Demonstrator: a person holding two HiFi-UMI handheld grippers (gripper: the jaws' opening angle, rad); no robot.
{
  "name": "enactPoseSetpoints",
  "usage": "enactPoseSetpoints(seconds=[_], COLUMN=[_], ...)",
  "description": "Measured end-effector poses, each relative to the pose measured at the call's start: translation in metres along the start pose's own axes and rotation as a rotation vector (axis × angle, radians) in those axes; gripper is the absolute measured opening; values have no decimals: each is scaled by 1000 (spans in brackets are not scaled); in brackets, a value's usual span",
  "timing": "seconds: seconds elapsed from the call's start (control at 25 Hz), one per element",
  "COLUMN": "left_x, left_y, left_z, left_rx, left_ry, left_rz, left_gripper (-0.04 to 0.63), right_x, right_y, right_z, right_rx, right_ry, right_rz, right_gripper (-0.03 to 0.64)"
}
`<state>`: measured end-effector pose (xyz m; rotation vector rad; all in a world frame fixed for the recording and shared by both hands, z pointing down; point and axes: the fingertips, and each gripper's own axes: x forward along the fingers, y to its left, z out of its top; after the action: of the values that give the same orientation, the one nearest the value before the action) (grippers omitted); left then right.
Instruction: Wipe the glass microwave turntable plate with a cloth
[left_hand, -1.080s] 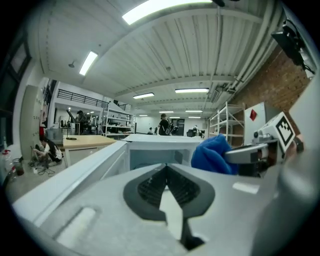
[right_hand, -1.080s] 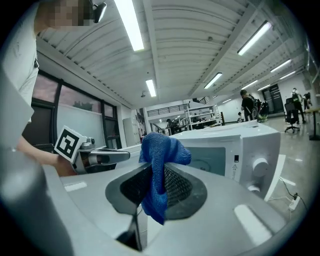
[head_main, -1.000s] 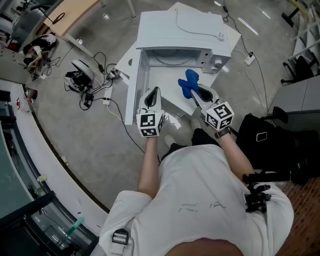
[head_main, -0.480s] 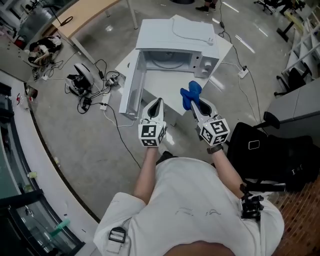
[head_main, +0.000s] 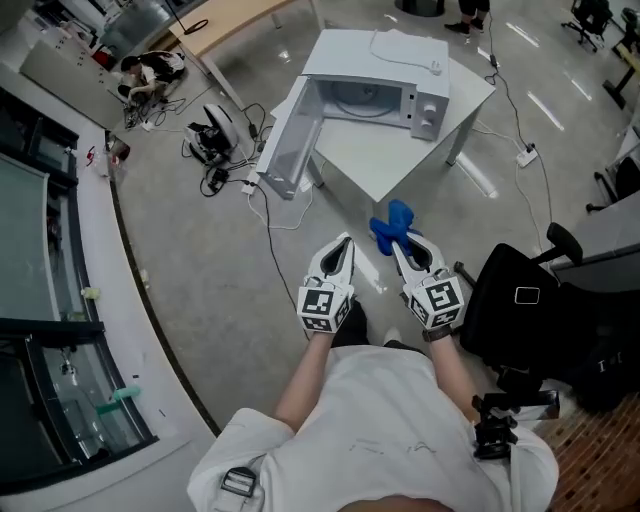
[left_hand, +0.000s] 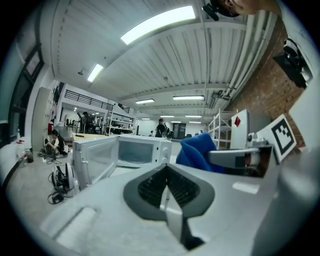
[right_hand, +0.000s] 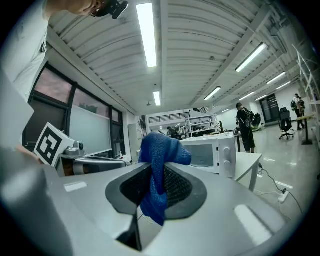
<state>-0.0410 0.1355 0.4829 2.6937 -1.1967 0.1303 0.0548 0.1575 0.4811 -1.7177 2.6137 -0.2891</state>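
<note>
The white microwave (head_main: 428, 106) stands on a white table (head_main: 400, 165) with its door (head_main: 292, 148) swung open to the left. A round glass plate (head_main: 358, 98) lies inside the cavity, dim in this view. Both grippers hang over the floor, well short of the table. My right gripper (head_main: 399, 243) is shut on a blue cloth (head_main: 391, 226), which bunches above the jaws and hangs below them (right_hand: 157, 177). My left gripper (head_main: 346, 243) is shut with nothing in it (left_hand: 166, 171). The microwave (right_hand: 210, 152) shows small and far ahead in both gripper views.
Cables and equipment (head_main: 215, 140) lie on the floor left of the table. A black chair with a bag (head_main: 540, 300) stands close at my right. A glass partition (head_main: 40, 300) runs along the left. People (right_hand: 245, 125) stand in the distance.
The person has backed away from the microwave. Both grippers have withdrawn from the table to over the floor, the right one still holding the blue cloth.
</note>
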Motion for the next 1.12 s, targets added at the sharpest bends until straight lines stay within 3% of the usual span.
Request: enactPoseSetpoints(seconds=[0.2, 0.32, 0.52, 0.64, 0.8, 1.12], left_x=[-38, -40, -60, -84, -112, -131], left_y=[-3, -8, 0, 25, 70, 98], left_z=[9, 28, 63, 68, 60, 72], left_rx=[4, 46, 104, 116, 44, 34], left_ry=[-30, -85, -130, -133, -171, -218], left_rz=[29, -12, -63, -55, 7, 12], left_gripper=[2, 2, 2, 2, 2, 2], right_x=[-30, -41, -38, -25, -6, 15], right_y=[31, 32, 39, 66, 111, 156], right_z=[18, 31, 36, 37, 28, 27], right_rx=[-51, -77, -31, -23, -37, -91], right_ry=[-29, -54, -55, -62, -37, -21], right_rz=[-20, -84, -179, -175, -117, -78], right_gripper=[69, 69, 69, 69, 69, 69])
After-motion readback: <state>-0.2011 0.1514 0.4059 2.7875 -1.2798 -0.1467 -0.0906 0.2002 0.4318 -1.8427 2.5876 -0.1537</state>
